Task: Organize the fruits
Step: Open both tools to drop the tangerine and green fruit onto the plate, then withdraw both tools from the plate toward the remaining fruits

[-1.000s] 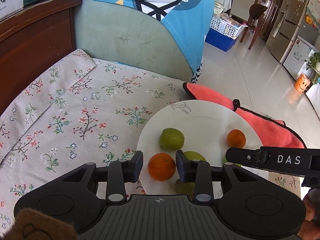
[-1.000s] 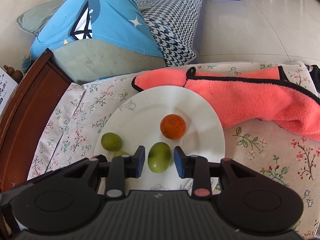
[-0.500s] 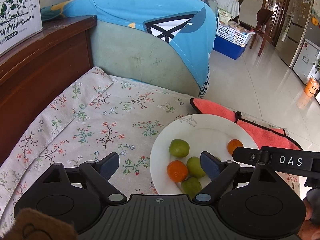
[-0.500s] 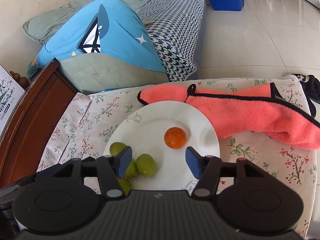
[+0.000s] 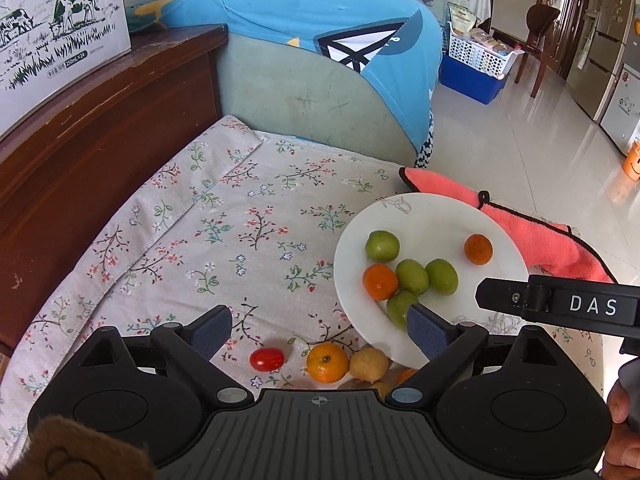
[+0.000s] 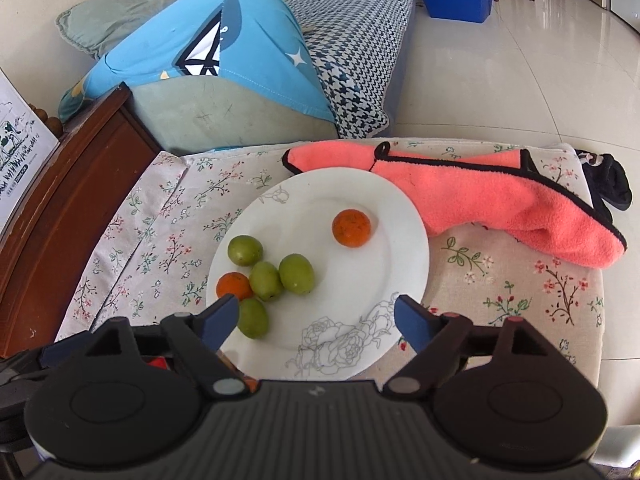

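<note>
Releasing done: both grippers, left [image 5: 320, 332] and right [image 6: 316, 322], have just been opening and hang apart and empty above the plate [image 6: 400, 240], which holds six fruits. Next, probably fetch the orange [image 5: 327, 362] or tomato [image 5: 267, 359] lying just off the plate's near rim. Towel [image 6: 500, 204] behind the plate hinders nothing.

White plate [image 6: 400, 264]: four green fruits [image 6: 296, 273], two oranges [image 6: 352, 227]; loose fruits [image 5: 327, 362] beside rim.

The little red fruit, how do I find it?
Look on the flowered cloth, just off the near edge of the white plate. The red tomato lies leftmost in a row with an orange; it is the only red fruit.
</note>
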`<action>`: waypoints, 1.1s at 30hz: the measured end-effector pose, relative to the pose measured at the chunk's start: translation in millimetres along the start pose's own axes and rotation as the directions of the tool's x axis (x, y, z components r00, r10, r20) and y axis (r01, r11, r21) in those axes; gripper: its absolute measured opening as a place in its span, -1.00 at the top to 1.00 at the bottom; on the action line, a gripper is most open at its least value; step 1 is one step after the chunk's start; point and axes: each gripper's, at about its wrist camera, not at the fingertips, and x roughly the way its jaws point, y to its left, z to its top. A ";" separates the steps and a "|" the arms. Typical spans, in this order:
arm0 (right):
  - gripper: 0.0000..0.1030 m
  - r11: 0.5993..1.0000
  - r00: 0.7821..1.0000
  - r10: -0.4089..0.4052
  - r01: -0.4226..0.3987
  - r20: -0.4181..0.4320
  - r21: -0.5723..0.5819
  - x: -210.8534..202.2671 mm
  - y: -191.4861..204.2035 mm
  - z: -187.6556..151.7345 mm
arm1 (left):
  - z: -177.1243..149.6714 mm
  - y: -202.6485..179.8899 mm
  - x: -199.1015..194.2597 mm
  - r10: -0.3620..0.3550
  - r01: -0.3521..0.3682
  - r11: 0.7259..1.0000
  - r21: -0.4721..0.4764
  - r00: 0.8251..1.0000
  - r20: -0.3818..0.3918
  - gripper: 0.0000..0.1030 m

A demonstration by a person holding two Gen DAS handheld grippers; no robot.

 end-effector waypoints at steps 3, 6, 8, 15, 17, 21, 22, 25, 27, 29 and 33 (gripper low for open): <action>-0.70 0.999 1.000 0.020 -0.020 0.002 -0.026 -9.0 6.6 -7.9 | -5.7 2.0 -10.8 0.006 -0.006 1.000 0.013 1.000 0.004 -0.85; -0.79 0.999 1.000 0.025 -0.024 0.016 -0.048 -18.3 12.5 -16.5 | -10.5 5.8 -21.9 0.002 -0.002 1.000 0.017 1.000 0.005 -0.85; -0.81 0.998 0.999 0.039 -0.038 0.019 -0.050 -24.0 15.1 -21.0 | -13.1 9.2 -29.6 0.005 -0.005 1.000 0.019 1.000 0.002 -0.86; -0.86 0.993 0.994 0.109 -0.110 -0.028 -0.045 -36.6 17.4 -37.1 | -24.9 36.9 -54.9 0.016 -0.016 1.000 -0.001 1.000 0.008 -0.86; -0.86 0.991 0.991 0.124 -0.126 -0.043 -0.052 -38.0 19.4 -41.9 | -27.7 47.6 -59.2 0.030 -0.030 0.999 -0.015 0.999 0.012 -0.86; -0.86 0.987 0.989 0.135 -0.140 -0.064 -0.077 -37.8 25.0 -52.4 | -35.1 69.2 -57.6 0.042 -0.042 0.998 -0.047 0.999 0.006 -0.86; -0.85 0.986 0.988 0.137 -0.143 -0.072 -0.088 -36.4 27.2 -55.0 | -36.9 73.2 -54.6 0.039 -0.040 0.998 -0.053 0.999 -0.003 -0.86; -0.84 0.981 0.988 0.127 -0.138 -0.085 -0.140 -32.1 34.8 -63.2 | -41.4 82.1 -46.9 0.039 -0.041 0.996 -0.074 0.999 -0.026 -0.86; -0.81 0.977 0.988 0.120 -0.134 -0.092 -0.165 -28.6 38.8 -67.5 | -43.5 84.8 -44.0 0.034 -0.035 0.997 -0.071 0.999 -0.023 -0.86; -0.73 0.975 0.989 0.111 -0.127 -0.097 -0.185 -24.0 42.5 -73.2 | -45.3 85.2 -40.4 0.045 -0.046 0.997 -0.057 0.999 -0.017 -0.86; -0.55 0.965 0.989 0.083 -0.109 -0.119 -0.237 -12.5 49.8 -84.5 | -47.8 86.2 -33.9 0.043 -0.043 0.998 -0.048 0.999 -0.004 -0.86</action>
